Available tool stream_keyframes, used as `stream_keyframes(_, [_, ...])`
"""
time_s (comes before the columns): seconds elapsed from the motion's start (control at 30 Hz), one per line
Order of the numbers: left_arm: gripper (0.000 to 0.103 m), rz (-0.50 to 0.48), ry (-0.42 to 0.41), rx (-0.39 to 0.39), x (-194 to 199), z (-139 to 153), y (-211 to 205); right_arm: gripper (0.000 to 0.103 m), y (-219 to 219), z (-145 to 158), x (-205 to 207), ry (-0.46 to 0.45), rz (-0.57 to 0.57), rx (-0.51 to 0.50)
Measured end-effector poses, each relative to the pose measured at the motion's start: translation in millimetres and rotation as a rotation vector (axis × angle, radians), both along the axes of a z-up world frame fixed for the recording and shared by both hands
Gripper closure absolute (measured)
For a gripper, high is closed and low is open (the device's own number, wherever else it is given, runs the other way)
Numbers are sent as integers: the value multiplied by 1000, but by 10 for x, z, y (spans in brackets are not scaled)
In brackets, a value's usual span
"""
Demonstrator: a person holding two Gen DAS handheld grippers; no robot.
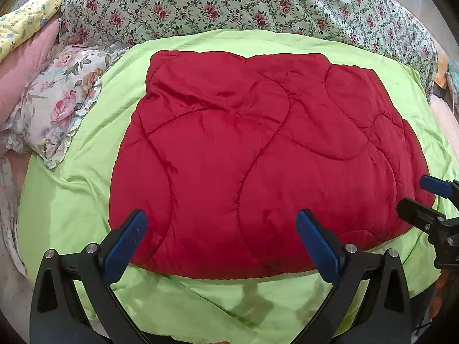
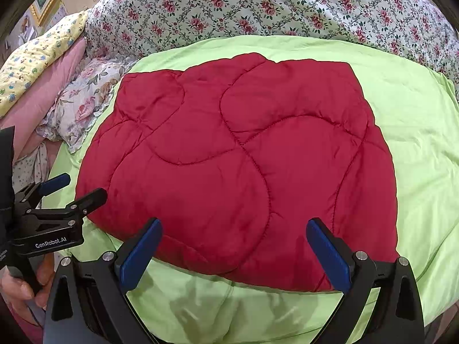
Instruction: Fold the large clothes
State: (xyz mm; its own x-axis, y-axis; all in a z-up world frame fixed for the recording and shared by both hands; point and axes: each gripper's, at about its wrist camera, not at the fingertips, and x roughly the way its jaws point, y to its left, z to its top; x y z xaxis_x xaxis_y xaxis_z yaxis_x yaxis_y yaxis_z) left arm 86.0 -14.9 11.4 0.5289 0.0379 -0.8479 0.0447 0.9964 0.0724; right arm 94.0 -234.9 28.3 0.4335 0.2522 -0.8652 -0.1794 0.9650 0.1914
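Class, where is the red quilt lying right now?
In both wrist views the red quilt lies centred on the green sheet, right of the floral pillow.

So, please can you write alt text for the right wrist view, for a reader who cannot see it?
A red quilted blanket lies folded on a light green sheet on a bed, with the open right claw just above its near edge. The left claw, also open, is at the blanket's left edge. Floral bedding and pillows lie behind.
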Motion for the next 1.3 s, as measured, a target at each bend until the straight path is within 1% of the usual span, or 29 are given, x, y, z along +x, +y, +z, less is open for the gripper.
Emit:
stream_keyframes(1.1, [0, 2, -10, 11, -29, 17, 19, 2, -39, 33, 3, -11, -3, 12])
stream_keyframes(1.3, [0, 3, -24, 31, -33, 27, 24, 2, -34, 43, 1, -11, -7, 13])
